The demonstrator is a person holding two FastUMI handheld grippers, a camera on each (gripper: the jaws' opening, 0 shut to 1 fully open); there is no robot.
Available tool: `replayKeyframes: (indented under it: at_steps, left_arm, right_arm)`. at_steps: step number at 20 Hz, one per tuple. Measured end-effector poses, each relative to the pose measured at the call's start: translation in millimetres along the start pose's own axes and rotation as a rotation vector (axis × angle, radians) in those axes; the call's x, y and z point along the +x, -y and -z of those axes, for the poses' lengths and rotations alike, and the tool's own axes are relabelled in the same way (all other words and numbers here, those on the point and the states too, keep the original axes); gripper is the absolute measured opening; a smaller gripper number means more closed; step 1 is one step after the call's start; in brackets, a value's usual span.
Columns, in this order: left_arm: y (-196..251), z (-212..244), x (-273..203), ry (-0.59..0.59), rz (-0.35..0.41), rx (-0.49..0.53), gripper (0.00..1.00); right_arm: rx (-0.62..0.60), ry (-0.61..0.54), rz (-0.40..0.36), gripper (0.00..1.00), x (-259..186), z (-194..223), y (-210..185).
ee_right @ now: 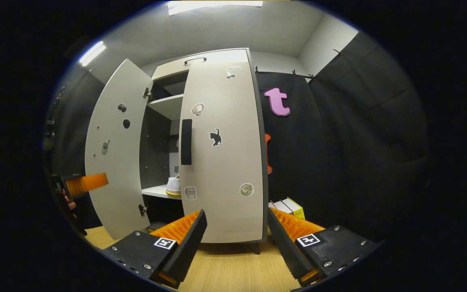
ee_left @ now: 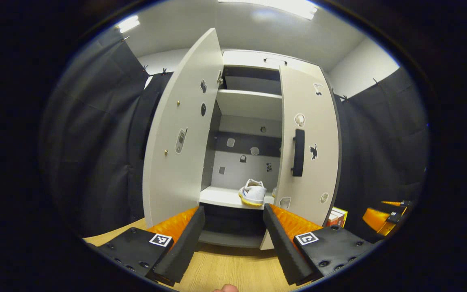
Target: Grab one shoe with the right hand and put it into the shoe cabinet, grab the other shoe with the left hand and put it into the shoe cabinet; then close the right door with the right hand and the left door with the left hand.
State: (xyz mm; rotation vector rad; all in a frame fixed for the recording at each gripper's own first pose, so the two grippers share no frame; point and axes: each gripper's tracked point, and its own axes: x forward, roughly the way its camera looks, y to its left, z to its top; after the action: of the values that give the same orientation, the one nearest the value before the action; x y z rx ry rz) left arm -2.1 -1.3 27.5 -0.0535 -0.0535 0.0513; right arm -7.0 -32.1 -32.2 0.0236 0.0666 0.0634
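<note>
Shoe (ee_left: 253, 192) sits on the cabinet (ee_left: 249, 105) shelf, toe out, straight ahead of your left gripper (ee_left: 233, 239) and well beyond its tips; in the right gripper view it shows (ee_right: 173, 185) in the gap between the doors.

Left door (ee_left: 176, 134) stands wide open; right door (ee_right: 221, 150) is nearly shut, handle (ee_right: 186, 141) facing you.

Left gripper: jaws wide apart, holding nothing, aimed level at the cabinet opening.

Right gripper (ee_right: 236, 239): jaws wide apart, holding nothing, aimed at the right door's lower edge, not touching it.

Both hover low over the wood floor (ee_right: 233, 267).

Labels: cat sticker (ee_right: 215, 137) and other decals on the doors, no text legible. Box (ee_right: 288, 207) beside the cabinet, print too small to read.
</note>
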Motion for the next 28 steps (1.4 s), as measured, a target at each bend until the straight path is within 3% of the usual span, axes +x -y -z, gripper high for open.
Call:
replayKeyframes:
  at_steps: [5,8,11,15,18,23,26,27,28]
  left_arm:
    - [-92,-85,-6,0.101,-0.192,0.045,0.95]
    - [-157,-104,4,0.084,-0.308,0.048,0.95]
    - [-211,-102,29,0.063,-0.37,0.017,0.96]
    - [-244,-80,64,0.032,-0.37,-0.021,0.97]
    - [-246,-78,69,0.042,-0.382,0.043,0.97]
    - [-236,-83,80,0.066,-0.349,0.1,0.95]
    - [-222,-77,83,0.04,-0.297,0.066,0.9]
    - [-217,-77,85,0.032,-0.283,0.055,0.99]
    - [-212,-77,84,0.033,-0.273,0.05,0.94]
  right_arm:
    - [-0.002,0.011,-0.053,0.93,7,-2,-16]
    - [0.001,0.018,-0.093,0.92,10,-5,-30]
    - [-0.012,0.024,-0.108,0.92,9,-6,-37]
    - [-0.028,0.028,-0.094,0.93,10,-10,-32]
    - [-0.031,0.02,-0.069,0.93,12,-10,-24]
    - [-0.009,0.003,-0.044,0.93,12,-6,-16]
    - [0.009,-0.009,-0.038,0.92,12,-3,-14]
    - [0.012,-0.01,-0.039,0.93,12,-4,-13]
    - [0.011,-0.012,-0.041,0.93,13,-3,-13]
